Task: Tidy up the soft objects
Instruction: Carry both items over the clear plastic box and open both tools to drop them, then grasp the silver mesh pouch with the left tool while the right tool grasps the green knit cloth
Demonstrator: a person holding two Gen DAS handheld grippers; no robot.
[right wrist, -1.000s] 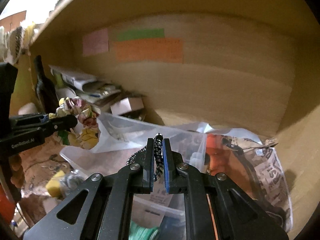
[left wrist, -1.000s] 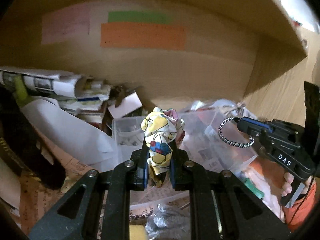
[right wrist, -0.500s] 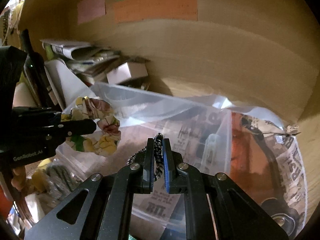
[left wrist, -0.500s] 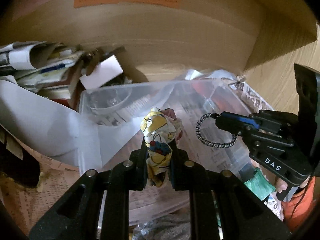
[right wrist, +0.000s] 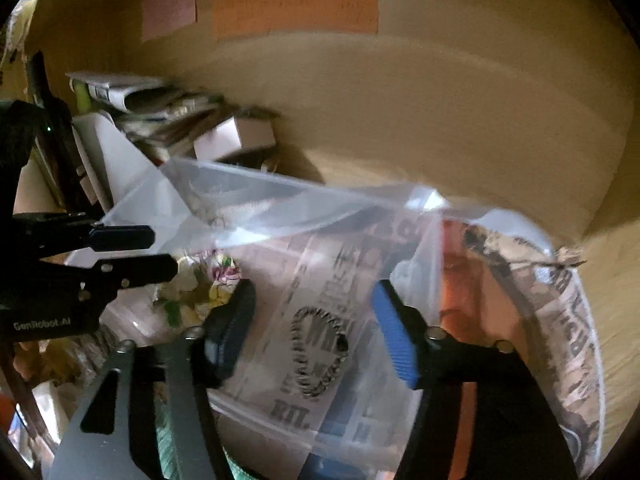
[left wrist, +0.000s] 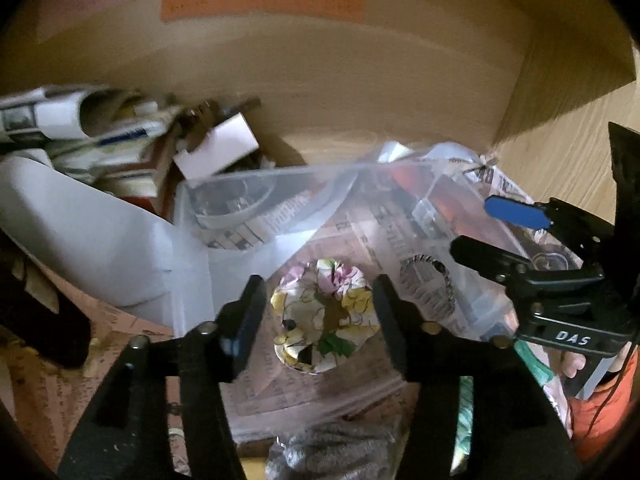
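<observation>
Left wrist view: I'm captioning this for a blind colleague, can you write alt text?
The open left gripper hovers over a floral scrunchie lying in a clear plastic bin lined with newspaper. A black-and-white hair tie lies beside it, and the right gripper, also open, reaches in from the right.

1. We see the grey fabric [left wrist: 332, 454] cut off by the left wrist view's bottom edge.
2. We cannot read the blurred orange note [right wrist: 296, 8].
3. The left gripper [right wrist: 134, 254] hides part of the floral scrunchie [right wrist: 200, 284].
</observation>
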